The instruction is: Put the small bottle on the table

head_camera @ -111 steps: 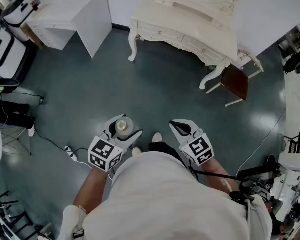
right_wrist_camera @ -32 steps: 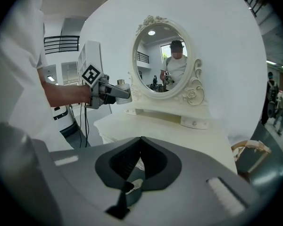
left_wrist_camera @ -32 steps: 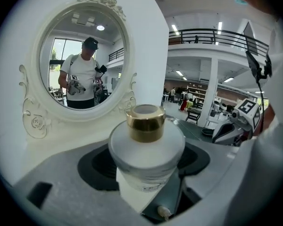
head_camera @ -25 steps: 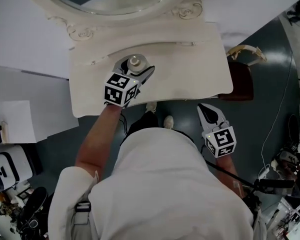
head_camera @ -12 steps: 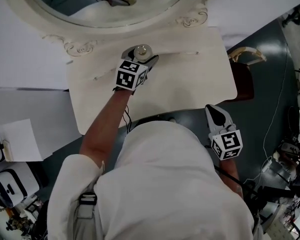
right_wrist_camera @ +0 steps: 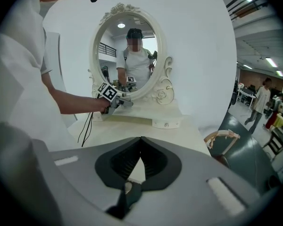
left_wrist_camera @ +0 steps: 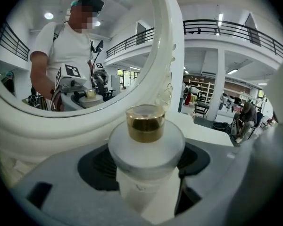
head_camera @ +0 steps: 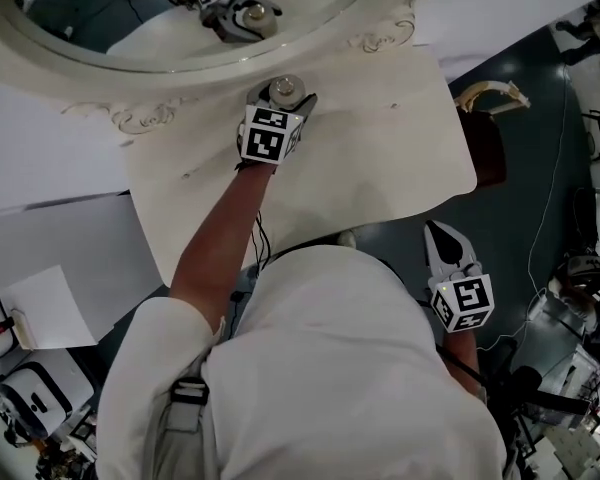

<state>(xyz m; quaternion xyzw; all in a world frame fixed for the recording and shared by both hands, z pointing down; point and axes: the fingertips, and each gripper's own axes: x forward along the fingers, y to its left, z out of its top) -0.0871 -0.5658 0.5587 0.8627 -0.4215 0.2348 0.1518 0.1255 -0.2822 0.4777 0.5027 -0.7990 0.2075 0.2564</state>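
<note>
Placement is in hand: the small bottle (left_wrist_camera: 145, 149) is pinched by the left gripper (head_camera: 282, 96) at the table (head_camera: 380, 148)'s back edge. Setting down and release are judged due. The right gripper (head_camera: 442, 240)'s jaws are pressed together.

Small bottle (head_camera: 285, 89): squat round body, frosted white, wide shoulder, short shiny gold cap on top. Upright, cap up. Sits between jaws of left gripper (head_camera: 283, 94), pads against its sides. Position: over rear of table (head_camera: 380, 158), just before mirror frame (left_wrist_camera: 172, 55) (whether base touches top, cannot tell). Table: cream, curved front edge, top bare around bottle.
</note>
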